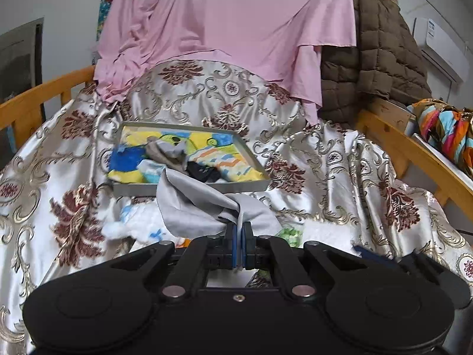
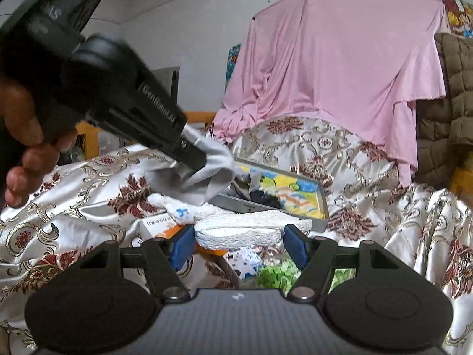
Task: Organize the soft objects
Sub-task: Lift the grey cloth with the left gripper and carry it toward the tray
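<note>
Jaws first: our left gripper [image 1: 239, 230] pinches the grey cloth [image 1: 189, 204] above the bed [image 1: 340, 159], before the tray [image 1: 189, 190] — limp, light, best gathered. Our right gripper [image 2: 239, 244] clasps the white sponge [image 2: 245, 230] endwise — soft, squashy.

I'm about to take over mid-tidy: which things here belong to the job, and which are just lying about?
Job:
- grey cloth, pinched in the left gripper
- white sponge, between the right gripper's pads
- tray with socks
- white towel

Lying about:
- pink sheet
- brown quilt
- patterned bedspread
- bed rail
</note>
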`<action>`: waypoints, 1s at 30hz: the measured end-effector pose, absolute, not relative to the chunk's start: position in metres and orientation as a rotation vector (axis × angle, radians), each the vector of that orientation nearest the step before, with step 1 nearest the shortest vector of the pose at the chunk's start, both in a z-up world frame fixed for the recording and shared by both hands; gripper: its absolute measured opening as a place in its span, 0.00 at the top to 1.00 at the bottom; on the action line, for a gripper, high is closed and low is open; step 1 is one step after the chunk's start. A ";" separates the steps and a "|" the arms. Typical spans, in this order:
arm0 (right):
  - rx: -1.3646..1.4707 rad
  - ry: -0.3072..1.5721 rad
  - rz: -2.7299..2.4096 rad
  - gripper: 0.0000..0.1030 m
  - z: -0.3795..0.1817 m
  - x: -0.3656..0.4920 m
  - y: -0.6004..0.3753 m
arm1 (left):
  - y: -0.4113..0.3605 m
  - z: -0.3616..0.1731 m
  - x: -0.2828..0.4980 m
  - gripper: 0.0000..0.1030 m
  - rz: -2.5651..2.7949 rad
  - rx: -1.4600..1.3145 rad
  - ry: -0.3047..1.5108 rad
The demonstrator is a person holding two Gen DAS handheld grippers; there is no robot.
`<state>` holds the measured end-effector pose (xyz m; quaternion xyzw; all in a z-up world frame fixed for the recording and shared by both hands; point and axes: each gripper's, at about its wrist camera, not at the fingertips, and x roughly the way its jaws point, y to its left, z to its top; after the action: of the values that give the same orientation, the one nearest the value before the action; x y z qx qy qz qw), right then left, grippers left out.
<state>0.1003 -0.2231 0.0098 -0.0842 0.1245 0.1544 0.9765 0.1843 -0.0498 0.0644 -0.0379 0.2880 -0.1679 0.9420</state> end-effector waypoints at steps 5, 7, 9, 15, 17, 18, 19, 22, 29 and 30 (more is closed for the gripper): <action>-0.170 0.225 0.305 0.32 0.010 0.098 -0.222 | -0.035 0.059 0.184 0.98 -0.341 -0.081 0.576; -0.167 0.224 0.299 0.32 0.009 0.100 -0.223 | -0.031 0.058 0.185 0.98 -0.341 -0.083 0.567; -0.164 0.224 0.294 0.32 0.009 0.101 -0.223 | -0.028 0.058 0.189 0.98 -0.340 -0.089 0.564; -0.144 0.245 0.296 0.32 0.014 0.117 -0.221 | -0.022 0.066 0.211 0.98 -0.320 -0.098 0.557; -0.143 0.236 0.302 0.32 0.023 0.129 -0.220 | -0.020 0.071 0.224 0.98 -0.318 -0.095 0.540; -0.152 0.220 0.304 0.32 0.028 0.136 -0.219 | -0.019 0.074 0.231 0.98 -0.316 -0.091 0.532; -0.171 0.203 0.301 0.32 0.033 0.145 -0.218 | -0.019 0.076 0.240 0.98 -0.314 -0.087 0.524; -0.192 0.178 0.297 0.32 0.049 0.179 -0.218 | -0.017 0.078 0.271 0.97 -0.311 -0.077 0.504; -0.165 0.230 0.310 0.32 0.066 0.289 -0.221 | -0.016 0.068 0.369 0.97 -0.350 -0.061 0.442; -0.166 0.244 0.314 0.32 0.065 0.306 -0.220 | -0.016 0.066 0.382 0.97 -0.351 -0.064 0.433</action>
<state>0.3055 -0.2205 0.0653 -0.0824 0.1211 0.1556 0.9769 0.3815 -0.0164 0.0657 -0.0318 0.2136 -0.1734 0.9609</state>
